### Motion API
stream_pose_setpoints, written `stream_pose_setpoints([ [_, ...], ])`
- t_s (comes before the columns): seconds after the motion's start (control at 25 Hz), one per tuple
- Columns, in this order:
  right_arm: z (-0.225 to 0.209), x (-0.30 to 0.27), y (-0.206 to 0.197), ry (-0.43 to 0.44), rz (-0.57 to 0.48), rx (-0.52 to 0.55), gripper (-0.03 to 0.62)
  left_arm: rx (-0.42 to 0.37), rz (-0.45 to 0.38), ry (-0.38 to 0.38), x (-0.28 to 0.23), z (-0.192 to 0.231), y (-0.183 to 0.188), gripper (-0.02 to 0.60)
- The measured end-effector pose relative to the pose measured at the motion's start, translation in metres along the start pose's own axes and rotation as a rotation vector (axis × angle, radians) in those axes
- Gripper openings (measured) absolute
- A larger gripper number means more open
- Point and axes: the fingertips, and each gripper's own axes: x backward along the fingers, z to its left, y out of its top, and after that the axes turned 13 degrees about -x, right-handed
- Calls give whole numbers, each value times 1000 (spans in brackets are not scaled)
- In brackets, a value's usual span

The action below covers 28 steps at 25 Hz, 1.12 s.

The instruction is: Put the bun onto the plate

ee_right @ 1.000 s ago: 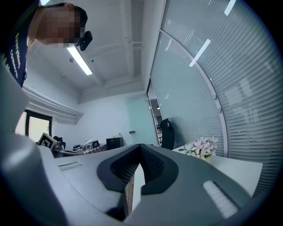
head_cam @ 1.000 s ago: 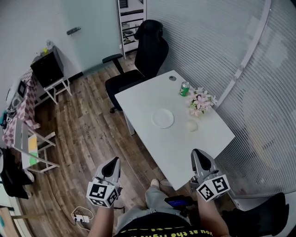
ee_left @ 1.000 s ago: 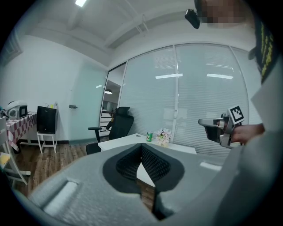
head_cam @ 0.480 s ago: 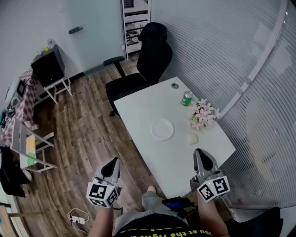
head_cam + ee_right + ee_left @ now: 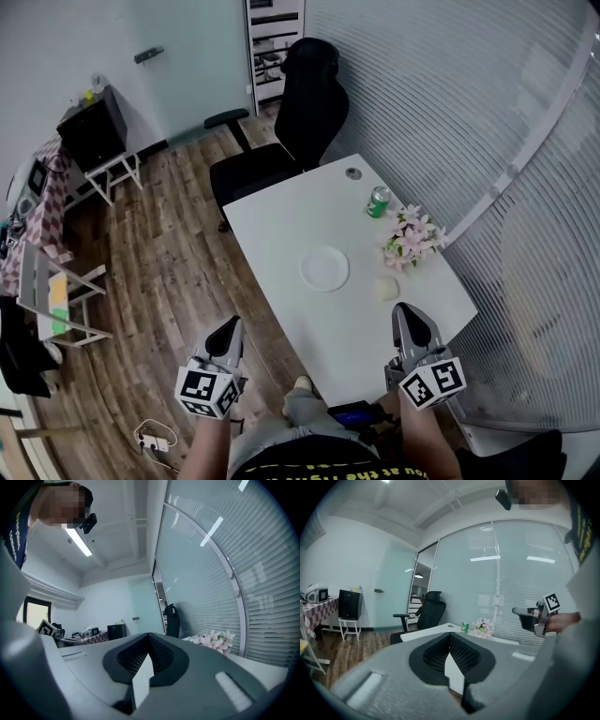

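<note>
bun [image 5: 387, 288] closer, right hand-held gripper [image 5: 404, 309] nearer

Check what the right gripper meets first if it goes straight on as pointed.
Probably the bun. The shut right gripper points across the table along the bun's line but may pass above it, since its height is unclear.

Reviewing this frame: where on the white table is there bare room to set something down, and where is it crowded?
Bare: the near end of the table, between the plate, the bun and the near edge; also the far left part beyond the plate. Crowded: the window-side edge, where the can, flowers and bun stand in a row.
</note>
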Motion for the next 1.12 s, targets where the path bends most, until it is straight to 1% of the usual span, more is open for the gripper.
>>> stream_pose_setpoints([
  [0.24, -12, -5, 1, -7, 7, -12, 6, 0, 14, 4, -11, 0, 1, 3],
  [0.52, -20, -11, 2, -20, 8, -16, 6, -1, 15, -13, -23, 1, 3, 3],
  [0.68, -25, -13, 0, -27, 8, -16, 6, -6, 23, -39, -30, -2, 3, 3],
  [0.84, -25, -17, 2, -56, 4, -16, 6, 1, 35, -63, -36, 1, -2, 3],
  [0.96, -24, -20, 3, -82, -4, -19, 6, 12, 41, -103, -44, 1, -3, 3],
  [1.12, -23, -25, 2, -101, -10, -25, 6, -3, 29, -146, -58, 1, 3, 3],
])
